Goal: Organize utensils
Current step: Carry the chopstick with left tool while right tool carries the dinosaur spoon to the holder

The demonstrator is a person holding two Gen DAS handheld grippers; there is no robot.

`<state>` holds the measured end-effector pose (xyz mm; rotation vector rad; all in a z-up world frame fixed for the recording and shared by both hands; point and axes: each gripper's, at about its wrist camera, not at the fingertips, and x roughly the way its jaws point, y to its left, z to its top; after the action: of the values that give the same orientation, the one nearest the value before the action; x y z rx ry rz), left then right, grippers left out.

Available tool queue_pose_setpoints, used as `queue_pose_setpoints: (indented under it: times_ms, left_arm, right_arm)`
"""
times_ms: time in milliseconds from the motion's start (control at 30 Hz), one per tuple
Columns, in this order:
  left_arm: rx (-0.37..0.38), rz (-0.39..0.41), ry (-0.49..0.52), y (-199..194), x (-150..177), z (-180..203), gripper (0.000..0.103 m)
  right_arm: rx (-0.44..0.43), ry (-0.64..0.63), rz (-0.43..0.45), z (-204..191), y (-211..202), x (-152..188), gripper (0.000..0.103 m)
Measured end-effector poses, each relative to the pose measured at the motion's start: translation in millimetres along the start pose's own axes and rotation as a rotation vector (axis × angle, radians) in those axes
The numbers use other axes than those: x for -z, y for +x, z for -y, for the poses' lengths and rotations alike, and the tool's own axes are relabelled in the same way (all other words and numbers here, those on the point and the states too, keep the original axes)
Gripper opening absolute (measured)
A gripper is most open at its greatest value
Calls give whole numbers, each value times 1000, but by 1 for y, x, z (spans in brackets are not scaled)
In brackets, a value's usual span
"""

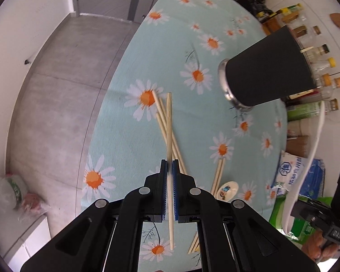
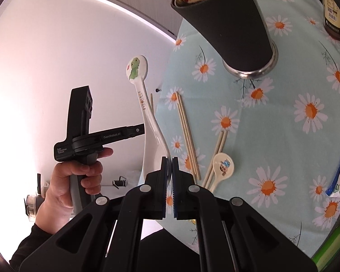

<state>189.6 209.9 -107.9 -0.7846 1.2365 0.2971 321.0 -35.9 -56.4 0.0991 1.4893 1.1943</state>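
Your left gripper was clamped on a single chopstick, the stick running lengthwise between the pads so that its tip pointed straight ahead of the gripper and its butt stuck out behind, lifted clear of the loose chopsticks lying on the counter below. Your right gripper was closed on the handle of the white spoon, whose bowl with the green figure stood out ahead and to the left, beyond the counter's edge. What mattered for either drop was the black holder cup: it stood upright toward the far side of the counter, ahead and to the right of the left gripper, its mouth facing up, so each utensil's long axis looked to need tipping closer to vertical before it could go in. The right gripper seemed the nearer, with the cup directly ahead. Your left hand pointed steeply down; the right sloped down more gently. A second spoon still lay near the counter's near edge.
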Motion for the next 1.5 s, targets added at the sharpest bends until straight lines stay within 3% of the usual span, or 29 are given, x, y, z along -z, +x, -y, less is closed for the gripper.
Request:
queue_pose_setpoints:
  times_ms: [467,833,1000,1133,1500]
  left_arm:
    - [184,233,221,-76,-40,48,4]
    - [268,456,390,-115,-59,105,4]
    - [301,524,435,-125,-72,127,4]
    - [322,585,461,-130,-84,144,4]
    - [317,715,476,-132,-110,170,4]
  right_arm:
    - [-54,46,214,-8,-22,-21,5]
    - [-108,2,379,-20,-58,-60,5]
    - [-42,-10,447,-20,-75,-77,5]
    - [-50,4,502,-10,-86,-89,5]
    - [-20,43,549,20,-87,-115,5]
